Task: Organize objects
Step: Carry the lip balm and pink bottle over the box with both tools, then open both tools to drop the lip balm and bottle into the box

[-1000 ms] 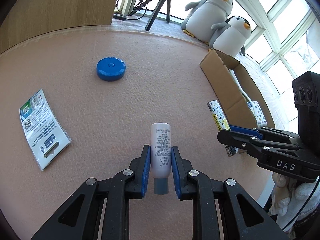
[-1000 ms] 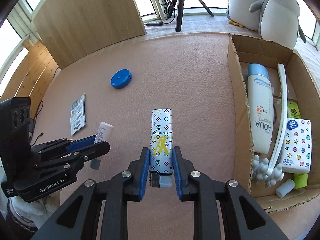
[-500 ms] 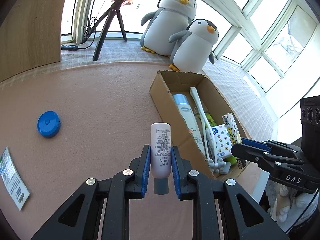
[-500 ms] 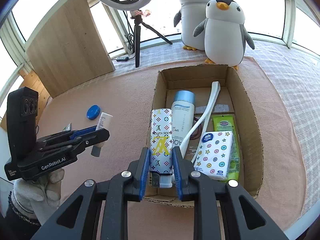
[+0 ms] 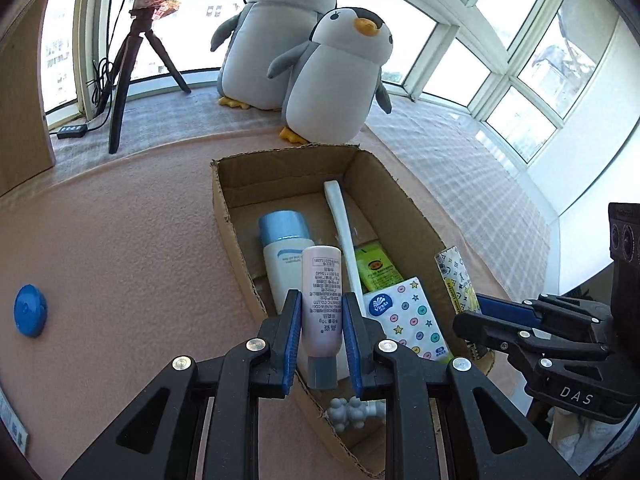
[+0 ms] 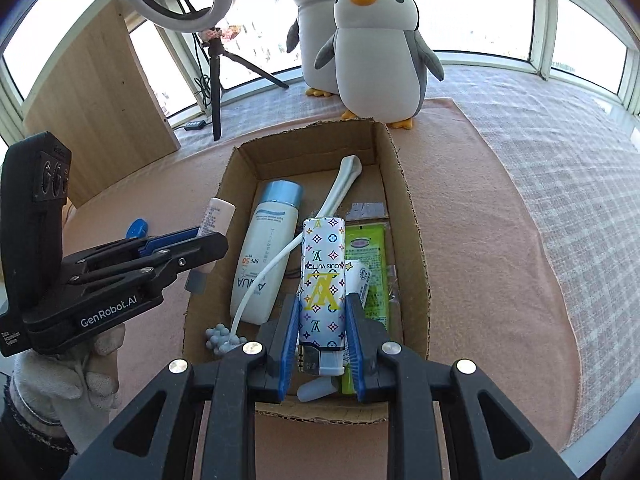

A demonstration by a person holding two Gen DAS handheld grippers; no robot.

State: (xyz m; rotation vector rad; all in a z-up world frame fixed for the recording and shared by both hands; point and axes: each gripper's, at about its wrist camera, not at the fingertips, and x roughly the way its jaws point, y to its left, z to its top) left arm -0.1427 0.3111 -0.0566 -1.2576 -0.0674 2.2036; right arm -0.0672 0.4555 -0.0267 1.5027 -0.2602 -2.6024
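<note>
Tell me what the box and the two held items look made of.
Box: matte brown corrugated cardboard, ragged torn edges. Small tube in the left gripper: probably soft plastic, satin pinkish skin, grey cap. Patterned lighter in the right gripper: glossy printed wrap, apparently plastic, metal top.

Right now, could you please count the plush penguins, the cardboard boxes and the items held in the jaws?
Plush penguins: 2
Cardboard box: 1
Items held in jaws: 2, a pale tube in the left gripper and a patterned lighter in the right gripper
Total: 5
</note>
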